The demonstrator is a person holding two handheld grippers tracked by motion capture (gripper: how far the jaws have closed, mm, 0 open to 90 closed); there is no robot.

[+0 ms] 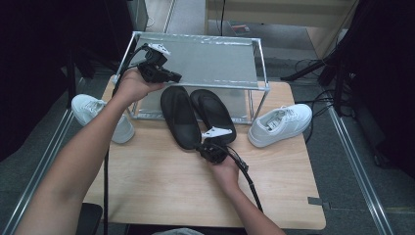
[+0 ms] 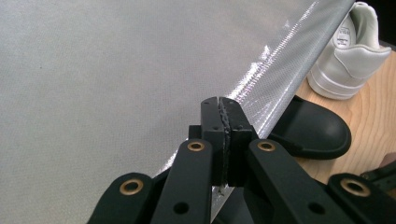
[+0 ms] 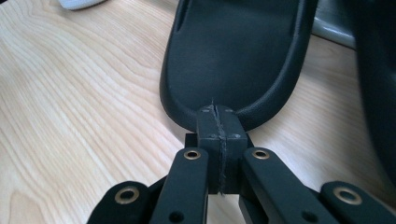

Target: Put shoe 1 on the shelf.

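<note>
A pair of black slippers lies near the far edge of the worktop (image 1: 161, 196), toes tucked under a low metal rack (image 1: 259, 88) with a silvery mesh shelf, heels pointing back toward the person. The right gripper (image 1: 211, 147) sits at the heel of the left slipper (image 1: 180, 116). In the right gripper view its jaws are together with nothing between them, their tips just at the heel rim, so the slipper is nudged or approached rather than held; I cannot tell whether they actually touch. The right slipper (image 1: 213, 113) lies just beside the first.

The left gripper (image 1: 164, 73) hovers over the rack's near left corner, jaws likewise pressed together and empty, as the left gripper view makes plain.

The step in hand looks like the start of dealing with the slippers, probably moving them onto or under the rack. Next, the right jaws would need to part and close over the heel rim, or push along the slipper's length without skewing it into its neighbour.

The high view gives the whole layout, including a white sneaker (image 1: 280, 125) near the right edge of the worktop and another white shoe (image 1: 100, 117) hanging off the left edge. The left gripper view adds the weave of the mesh shelf (image 2: 116, 70) up close and a slipper toe beneath its rail. The right gripper view shows the slipper's hollow footbed and raised rim.
</note>
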